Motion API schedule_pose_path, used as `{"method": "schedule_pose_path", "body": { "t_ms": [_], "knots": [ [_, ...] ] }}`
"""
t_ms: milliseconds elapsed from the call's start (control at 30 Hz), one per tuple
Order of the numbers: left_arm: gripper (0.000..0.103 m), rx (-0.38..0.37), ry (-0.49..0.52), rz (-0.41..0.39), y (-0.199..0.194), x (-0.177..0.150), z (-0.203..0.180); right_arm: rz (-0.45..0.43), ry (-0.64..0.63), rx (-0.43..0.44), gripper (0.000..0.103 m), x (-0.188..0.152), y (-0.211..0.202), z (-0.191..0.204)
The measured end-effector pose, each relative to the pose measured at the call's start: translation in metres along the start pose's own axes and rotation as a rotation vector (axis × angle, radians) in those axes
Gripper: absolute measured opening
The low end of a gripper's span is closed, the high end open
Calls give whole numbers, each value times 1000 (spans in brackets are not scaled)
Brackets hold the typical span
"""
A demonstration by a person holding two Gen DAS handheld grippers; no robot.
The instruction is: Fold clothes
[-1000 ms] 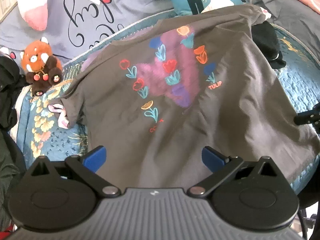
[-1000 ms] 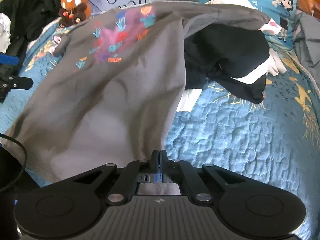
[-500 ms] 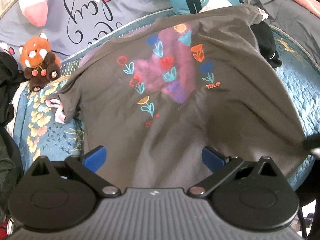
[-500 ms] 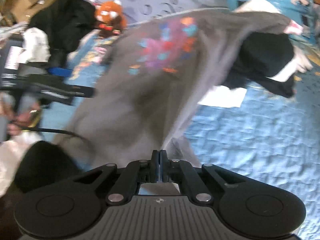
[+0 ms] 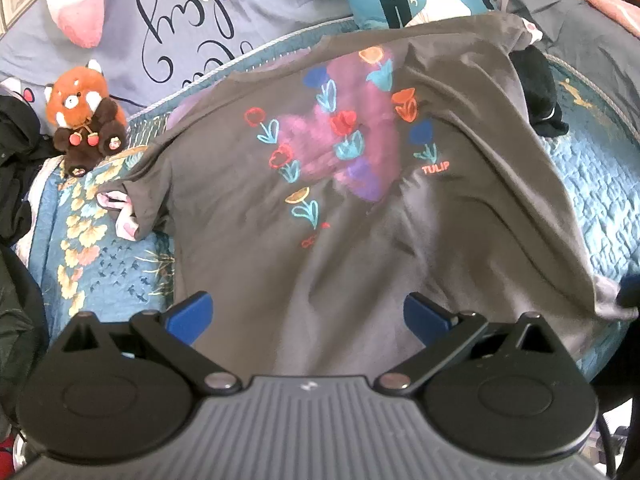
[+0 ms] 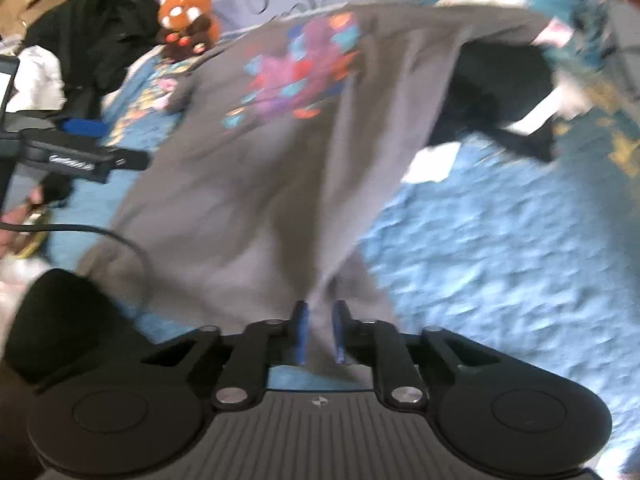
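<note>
A grey T-shirt (image 5: pixel 360 220) with a tulip print lies spread face up on the blue quilt (image 5: pixel 600 184), its hem toward me. My left gripper (image 5: pixel 306 312) hangs open and wide over the near hem, its blue pads clear of the cloth. In the right wrist view the same grey T-shirt (image 6: pixel 280 180) runs down to my right gripper (image 6: pixel 320 312). Its jaws are opening, with the hem corner still lying loose in the narrow gap between the pads. My left gripper (image 6: pixel 80 160) also shows there, at the shirt's left side.
A red panda plush (image 5: pixel 84 116) sits at the back left by lettered pillows. A black garment (image 6: pixel 500 92) lies under the shirt's far right sleeve, next to a white slip (image 6: pixel 432 164). Dark clothes (image 6: pixel 100 28) pile up at the left. A cable (image 6: pixel 100 234) crosses the near left.
My right gripper, shut on the hem corner before, has parted its jaws. It drew that corner out, so the shirt lies flatter. The left gripper has stayed open over the hem.
</note>
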State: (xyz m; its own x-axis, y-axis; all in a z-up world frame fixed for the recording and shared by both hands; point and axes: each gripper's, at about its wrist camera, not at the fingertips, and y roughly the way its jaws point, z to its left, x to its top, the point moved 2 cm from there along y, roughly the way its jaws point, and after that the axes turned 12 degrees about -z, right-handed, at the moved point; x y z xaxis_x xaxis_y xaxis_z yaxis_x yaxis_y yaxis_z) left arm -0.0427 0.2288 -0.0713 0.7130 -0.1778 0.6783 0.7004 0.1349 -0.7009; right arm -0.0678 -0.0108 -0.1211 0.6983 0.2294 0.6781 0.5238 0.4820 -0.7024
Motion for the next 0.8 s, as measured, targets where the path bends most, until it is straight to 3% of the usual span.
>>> {"method": "schedule_pose_path", "body": {
  "t_ms": [67, 100, 300, 500, 567, 633, 800],
  "knots": [
    [103, 3, -5, 6, 3, -2, 1, -21, -11, -36, 61, 2, 0, -4],
    [103, 2, -12, 10, 4, -2, 1, -26, -23, -57, 65, 2, 1, -3],
    [103, -19, -10, 13, 6, -4, -7, -9, -45, -5, 65, 1, 29, 13],
    [103, -23, 21, 14, 7, -7, -15, 48, -36, -46, 51, -5, 61, 24],
    [103, -24, 22, 16, 7, -8, -16, 66, -38, -61, 40, -7, 66, 25],
    [103, -21, 18, 21, 8, -9, -15, 80, -50, -75, 7, -9, 68, 27],
    [103, -12, -8, 29, 6, -12, -8, 66, -22, -26, 4, -6, 48, 31]
  ]
}}
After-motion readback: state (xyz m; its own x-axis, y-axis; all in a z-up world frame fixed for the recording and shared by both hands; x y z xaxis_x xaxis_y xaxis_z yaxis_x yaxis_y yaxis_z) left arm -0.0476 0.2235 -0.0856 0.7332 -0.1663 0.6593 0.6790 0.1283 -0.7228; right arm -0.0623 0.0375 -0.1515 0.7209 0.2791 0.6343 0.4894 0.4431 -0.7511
